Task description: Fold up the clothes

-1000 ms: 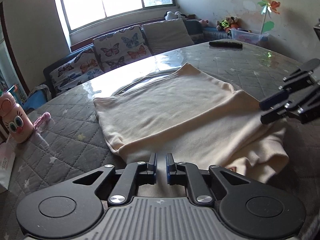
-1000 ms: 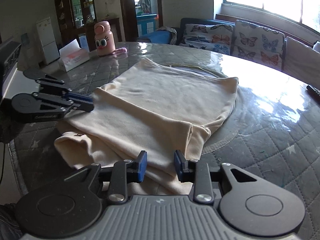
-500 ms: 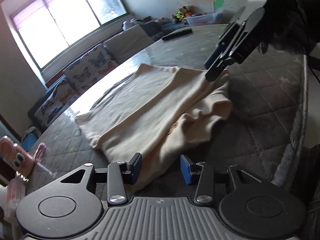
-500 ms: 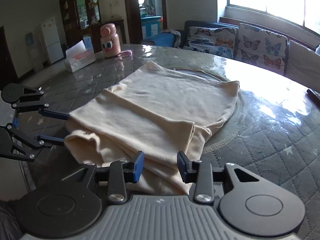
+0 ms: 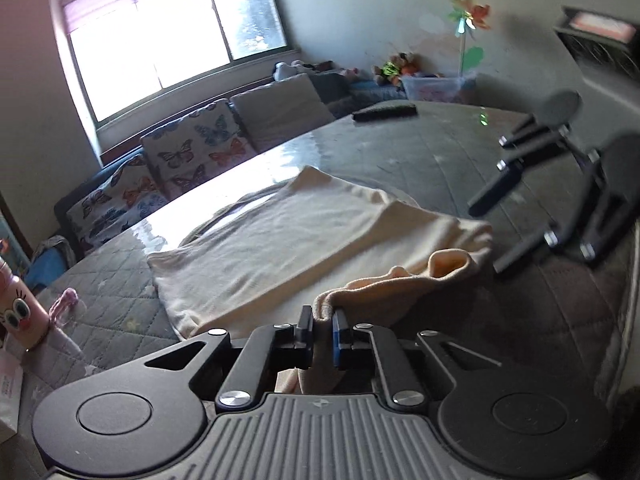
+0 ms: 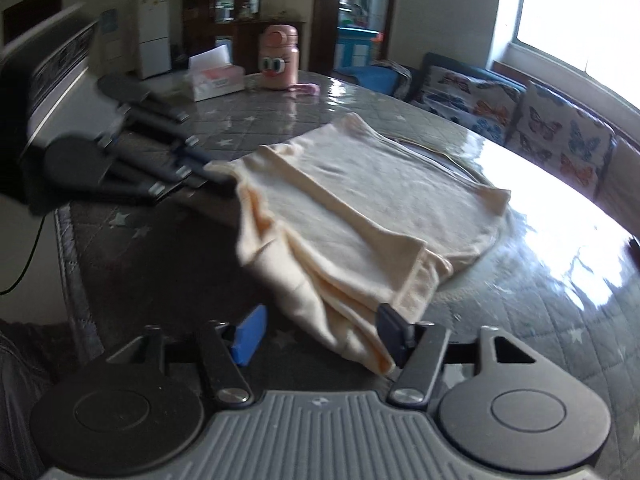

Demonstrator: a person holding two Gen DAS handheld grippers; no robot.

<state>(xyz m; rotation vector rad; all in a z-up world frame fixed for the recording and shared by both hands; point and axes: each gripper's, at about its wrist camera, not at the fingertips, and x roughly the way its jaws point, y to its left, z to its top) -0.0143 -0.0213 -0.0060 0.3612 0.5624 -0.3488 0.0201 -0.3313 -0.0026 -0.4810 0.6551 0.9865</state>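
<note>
A cream garment (image 5: pixel 280 232) lies partly folded on the grey quilted round table (image 5: pixel 440 160). My left gripper (image 5: pixel 321 322) is shut on a near corner of the garment, and the cloth bunches between its pads. In the right wrist view the left gripper (image 6: pixel 216 176) pinches the garment's (image 6: pixel 360 208) left corner. My right gripper (image 6: pixel 320 330) is open wide, its jaws on either side of the garment's near edge. The right gripper also shows in the left wrist view (image 5: pixel 486 232), open beside the garment's right end.
A pink cartoon bottle (image 6: pixel 279 58) and a tissue box (image 6: pixel 216 78) stand at the table's far side. A black remote (image 5: pixel 384 112) lies near the far rim. A sofa with butterfly cushions (image 5: pixel 192 152) runs behind the table.
My left gripper moved in and closed on the garment's near corner, lifting it slightly. My right gripper opened wider and moved lower over the garment's near edge.
</note>
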